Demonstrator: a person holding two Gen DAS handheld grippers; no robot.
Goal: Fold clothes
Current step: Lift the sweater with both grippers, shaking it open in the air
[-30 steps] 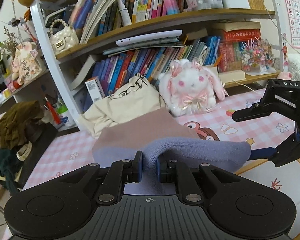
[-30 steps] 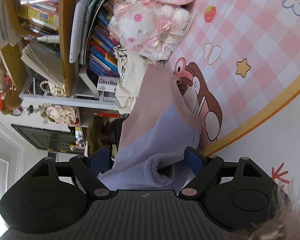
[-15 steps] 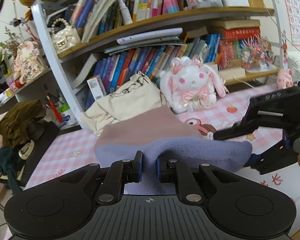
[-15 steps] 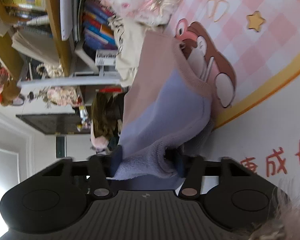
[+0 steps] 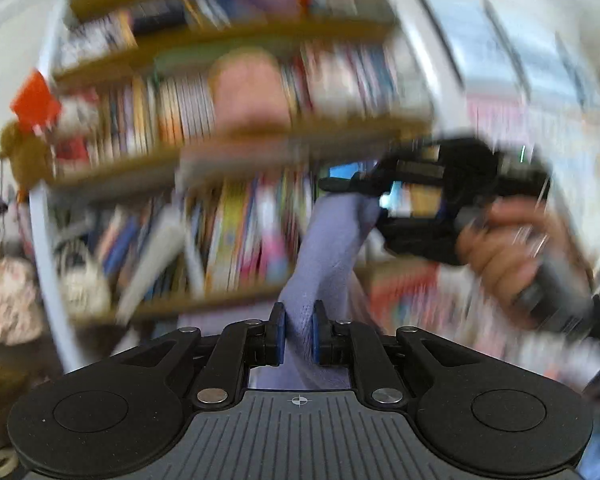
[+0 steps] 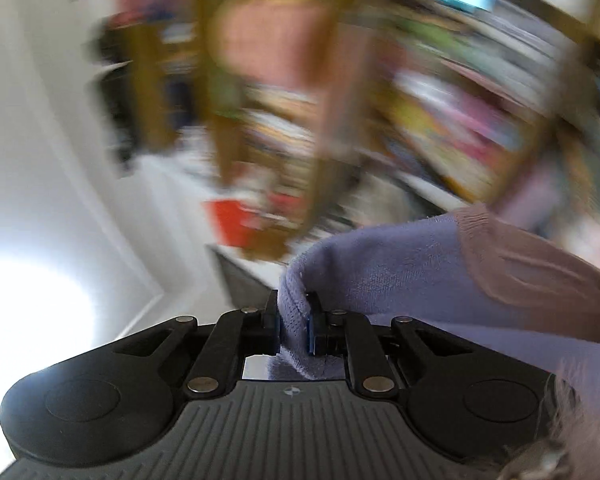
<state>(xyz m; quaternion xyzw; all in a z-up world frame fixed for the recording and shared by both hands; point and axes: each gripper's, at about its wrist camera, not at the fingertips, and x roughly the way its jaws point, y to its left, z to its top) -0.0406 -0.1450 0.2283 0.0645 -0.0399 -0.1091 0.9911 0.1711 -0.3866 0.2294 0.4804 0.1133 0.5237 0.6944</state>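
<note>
- The left gripper (image 5: 298, 334) is clenched on the lavender garment (image 5: 320, 264); a fold of the cloth stands pinched between its two blue pads.
- From this pinch the garment rises as a stretched band, up and to the right, toward the right gripper (image 5: 374, 210), which a hand (image 5: 500, 248) holds in the air in front of the bookshelf (image 5: 228, 140).
- In the right wrist view, the jaws of the right gripper (image 6: 293, 330) are closing, and the hemmed edge of the garment (image 6: 400, 264) is between the pads and touches both of them.
- From there the cloth spreads to the right and down; a dusty pink knitted part (image 6: 532, 268) joins the lavender part along a seam.
- A fuzzy pale sleeve (image 6: 560, 420) shows at the lower right corner of the same view.
- The garment hangs between the two grippers and it rests on no surface in these views.
- Behind the cloth the bookshelf with its rows of books is strongly blurred, and I cannot tell how near it stands.
- To the left in the right wrist view there is a plain white wall (image 6: 40, 140), with bright light low on it.
</note>
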